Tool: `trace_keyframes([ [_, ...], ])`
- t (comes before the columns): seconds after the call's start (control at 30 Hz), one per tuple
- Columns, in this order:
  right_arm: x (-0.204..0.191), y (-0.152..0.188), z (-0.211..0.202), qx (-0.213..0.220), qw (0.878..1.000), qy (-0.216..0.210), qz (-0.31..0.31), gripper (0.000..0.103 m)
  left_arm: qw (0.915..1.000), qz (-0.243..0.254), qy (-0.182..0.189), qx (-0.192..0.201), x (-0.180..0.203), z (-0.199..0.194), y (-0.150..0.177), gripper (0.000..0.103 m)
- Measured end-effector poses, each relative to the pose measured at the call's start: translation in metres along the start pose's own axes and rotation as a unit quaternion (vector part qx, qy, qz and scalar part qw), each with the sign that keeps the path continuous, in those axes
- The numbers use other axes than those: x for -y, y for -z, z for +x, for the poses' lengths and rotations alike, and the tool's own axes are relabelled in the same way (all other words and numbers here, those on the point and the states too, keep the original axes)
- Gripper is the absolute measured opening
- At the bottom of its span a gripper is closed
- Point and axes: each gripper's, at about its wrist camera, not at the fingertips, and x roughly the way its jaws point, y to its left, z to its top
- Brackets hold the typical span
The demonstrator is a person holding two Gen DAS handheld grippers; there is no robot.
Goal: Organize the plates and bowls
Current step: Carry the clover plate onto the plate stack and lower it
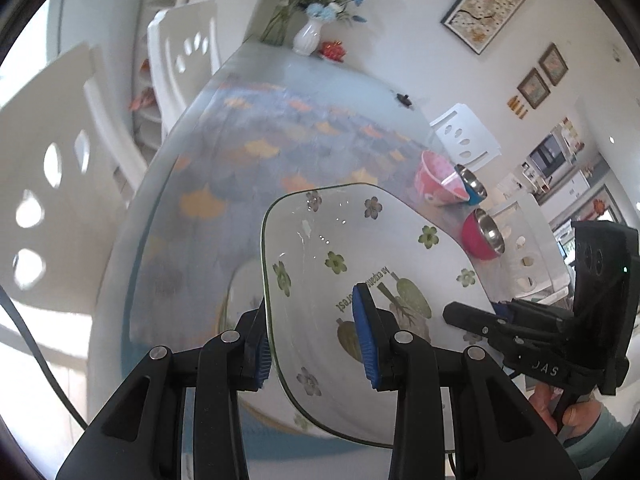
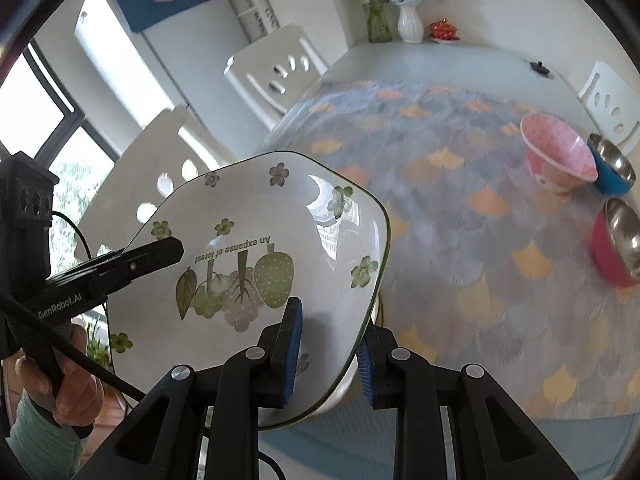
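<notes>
Above table (image 1: 168,184), both tools clenched on plate (image 2: 256,248), rt view shows fridge (image 2: 160,40).

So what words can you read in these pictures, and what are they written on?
"An expanse of forest" on the white plate, upside down above its fruit drawings.
"GenRobot.AI" on the side of the left gripper, seen from the right wrist.
"JAS" on the side of the right gripper, seen from the left wrist; there may be more that is hidden.
Framed pictures on the wall: any writing is too small and blurred to read.
</notes>
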Motion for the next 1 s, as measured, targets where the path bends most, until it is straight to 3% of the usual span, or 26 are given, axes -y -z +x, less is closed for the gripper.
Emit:
trace_keyframes([
  [0.4,-0.004,0.062,0.023,-0.062,0.998,-0.003,0.001,0.026,0.9984,-0.023,-0.033,-0.040,-0.005,0.011,0.072,0.031],
  [1.0,-0.004,0.057,0.052,-0.080,0.996,0.026,0.004,0.026,0.9974,-0.040,-0.027,-0.053,-0.027,0.034,0.070,0.031],
])
